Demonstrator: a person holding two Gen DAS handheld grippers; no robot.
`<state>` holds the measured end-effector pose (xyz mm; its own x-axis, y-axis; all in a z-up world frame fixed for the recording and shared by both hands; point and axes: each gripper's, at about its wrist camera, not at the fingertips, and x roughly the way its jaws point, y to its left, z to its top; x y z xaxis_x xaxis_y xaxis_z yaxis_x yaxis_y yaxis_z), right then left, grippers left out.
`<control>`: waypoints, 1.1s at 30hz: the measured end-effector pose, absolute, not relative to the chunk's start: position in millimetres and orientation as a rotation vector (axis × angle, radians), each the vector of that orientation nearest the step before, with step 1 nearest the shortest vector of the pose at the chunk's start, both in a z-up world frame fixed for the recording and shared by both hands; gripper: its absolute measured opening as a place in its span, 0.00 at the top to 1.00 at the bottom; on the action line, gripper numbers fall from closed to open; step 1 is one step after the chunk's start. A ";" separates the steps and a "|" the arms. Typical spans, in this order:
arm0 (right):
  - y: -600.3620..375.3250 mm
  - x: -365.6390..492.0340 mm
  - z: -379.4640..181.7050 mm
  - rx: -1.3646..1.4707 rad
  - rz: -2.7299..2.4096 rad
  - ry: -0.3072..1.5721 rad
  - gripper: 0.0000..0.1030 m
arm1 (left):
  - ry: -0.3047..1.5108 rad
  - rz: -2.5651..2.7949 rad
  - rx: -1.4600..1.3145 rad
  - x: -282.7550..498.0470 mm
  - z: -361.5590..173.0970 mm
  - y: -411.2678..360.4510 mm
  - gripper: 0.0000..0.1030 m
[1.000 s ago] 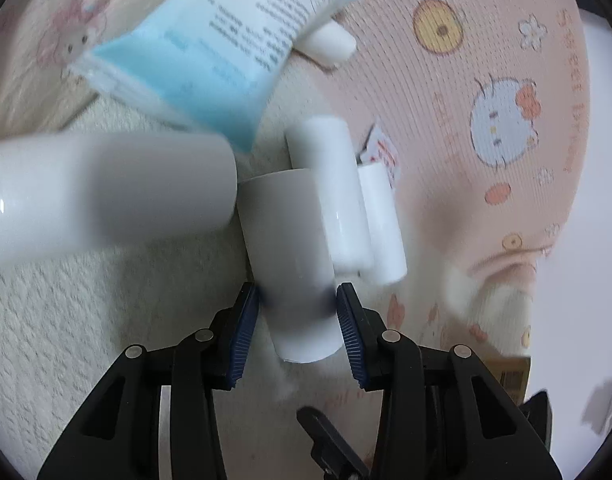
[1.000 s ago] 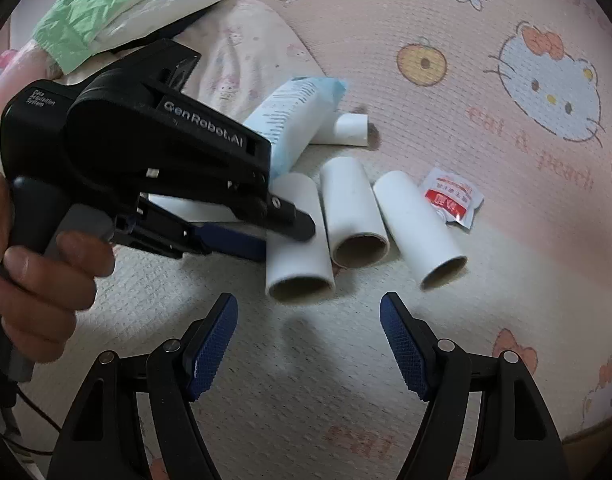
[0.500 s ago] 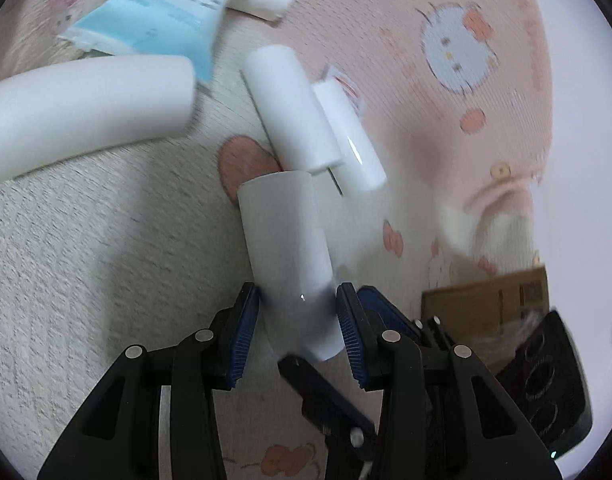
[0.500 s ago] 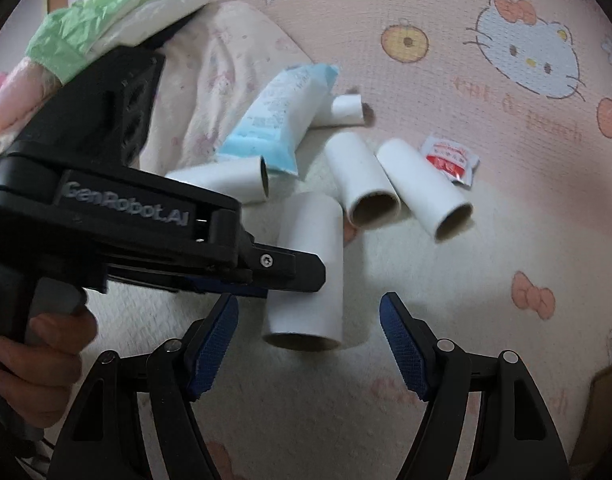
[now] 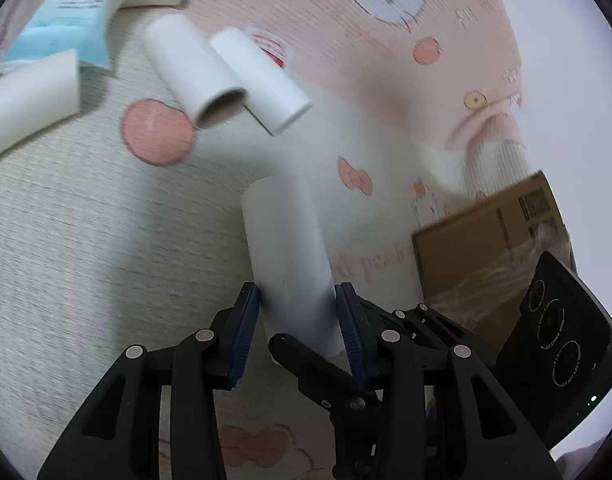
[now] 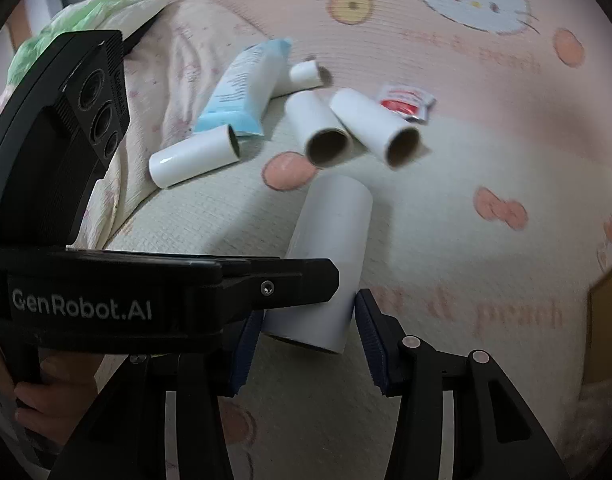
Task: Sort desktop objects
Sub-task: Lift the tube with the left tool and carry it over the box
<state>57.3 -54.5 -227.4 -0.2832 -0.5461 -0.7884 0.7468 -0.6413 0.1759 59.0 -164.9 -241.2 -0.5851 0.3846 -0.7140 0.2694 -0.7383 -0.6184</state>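
Patterned blanket [image 6: 446, 208], scattered tubes [image 6: 194, 156], sachet [image 6: 406, 102]

"GenRobot.AI" on left gripper [image 6: 298, 280]

A pink and cream cartoon-print blanket [image 6: 466, 208] covered the surface. A brown cardboard box [image 5: 482, 248] stood at its edge, near a pale wall [image 5: 566, 80].
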 end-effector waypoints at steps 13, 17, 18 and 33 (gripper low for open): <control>-4.6 52.9 -223.7 1.157 -2.039 0.211 0.56 | -1.052 2.395 -1.453 44.8 -240.2 -121.9 0.57; 1.2 49.4 -220.5 1.206 -2.023 0.180 0.56 | -1.155 2.314 -1.451 41.0 -242.7 -133.3 0.57; 0.5 48.4 -220.1 1.224 -2.009 0.175 0.56 | -1.171 2.313 -1.448 39.6 -243.1 -136.3 0.57; -23.9 -2.1 -232.3 1.473 -1.918 0.072 0.56 | -1.302 2.232 -1.435 10.8 -257.3 -163.4 0.59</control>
<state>-2.1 -23.9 -232.3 -0.1016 -0.4926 -0.8643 0.5561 -0.7485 0.3612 10.8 -163.4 -257.3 -0.5153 0.5635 -0.6457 0.2846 -0.5981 -0.7492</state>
